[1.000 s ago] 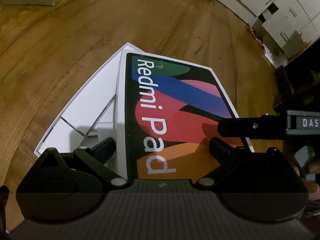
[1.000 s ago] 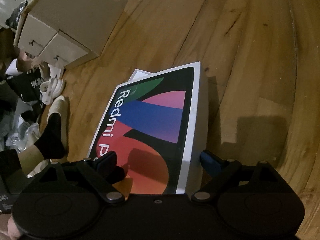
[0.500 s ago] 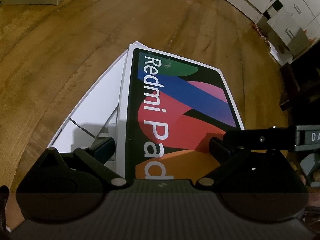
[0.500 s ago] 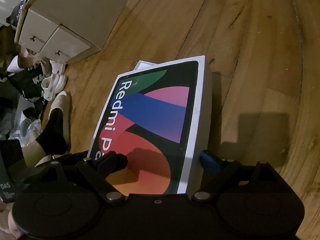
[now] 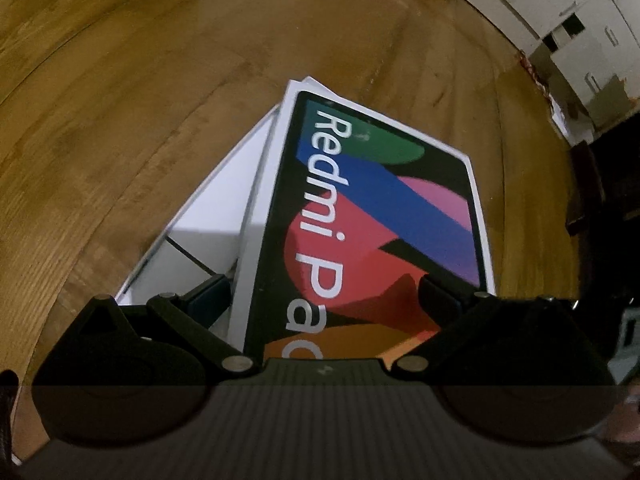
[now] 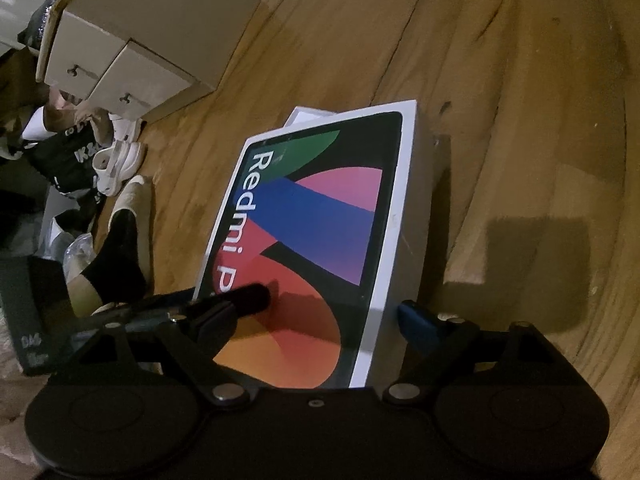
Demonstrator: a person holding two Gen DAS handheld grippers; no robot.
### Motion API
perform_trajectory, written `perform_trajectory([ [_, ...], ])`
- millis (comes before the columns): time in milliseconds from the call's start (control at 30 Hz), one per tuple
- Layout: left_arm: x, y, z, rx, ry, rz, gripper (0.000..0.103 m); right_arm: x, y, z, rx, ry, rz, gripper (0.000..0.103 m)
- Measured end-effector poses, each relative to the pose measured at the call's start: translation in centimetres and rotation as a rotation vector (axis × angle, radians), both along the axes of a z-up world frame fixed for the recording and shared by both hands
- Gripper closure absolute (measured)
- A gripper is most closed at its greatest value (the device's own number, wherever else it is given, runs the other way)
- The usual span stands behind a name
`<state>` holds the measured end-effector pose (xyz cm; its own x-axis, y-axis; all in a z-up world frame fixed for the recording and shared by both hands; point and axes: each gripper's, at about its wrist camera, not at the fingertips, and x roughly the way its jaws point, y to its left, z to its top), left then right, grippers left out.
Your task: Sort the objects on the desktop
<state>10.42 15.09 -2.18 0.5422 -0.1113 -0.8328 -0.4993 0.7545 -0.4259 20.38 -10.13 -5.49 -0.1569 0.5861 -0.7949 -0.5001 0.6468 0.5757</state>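
White card bordered and printed in green, blue, pink, red and orange, the tablet box lid (image 5: 380, 216) is showing "Redmi Pad" in white letters down its dark face in the left wrist view. It is sitting askew over the white box base (image 5: 208, 216), which is lying on the wooden table (image 5: 140, 100). The left gripper (image 5: 324, 292) is reaching forward low over the near end, its jaws spread wide, one finger beside the lid's left edge over the base, the other resting over the lid's printed face; it is gripping nothing. White cabinets (image 5: 568, 28) are standing beyond the table.

In the right wrist view, the lid (image 6: 316, 216) is reading "Redmi P", the rest hidden. The right gripper (image 6: 316, 316) is straddling the lid's near right corner with jaws wide apart, its blue-tipped finger (image 6: 416, 320) just outside the white side wall. A cardboard drawer unit (image 6: 132, 52) is sitting on the table (image 6: 500, 100) at upper left, with shoes (image 6: 120, 160) below.
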Motion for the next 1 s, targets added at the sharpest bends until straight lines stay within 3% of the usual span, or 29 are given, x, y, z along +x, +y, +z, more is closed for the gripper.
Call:
perform_trajectory([
  [567, 1.2, 2.4, 0.9, 0.035, -0.032, -0.034, 0.002, -0.4, 0.0, -1.3, 0.056, 0.072, -0.046, 0.012],
  [800, 1.2, 2.7, -0.2, 0.053, 0.0, 0.019, 0.002, -0.8, 0.8, -2.2, 0.048, 0.12, -0.033, 0.012],
  [1000, 2.3, 3.4, 0.4, 0.076, -0.023, 0.019, 0.002, -0.8, 1.3, -2.6, 0.063, 0.135, -0.044, 0.012],
])
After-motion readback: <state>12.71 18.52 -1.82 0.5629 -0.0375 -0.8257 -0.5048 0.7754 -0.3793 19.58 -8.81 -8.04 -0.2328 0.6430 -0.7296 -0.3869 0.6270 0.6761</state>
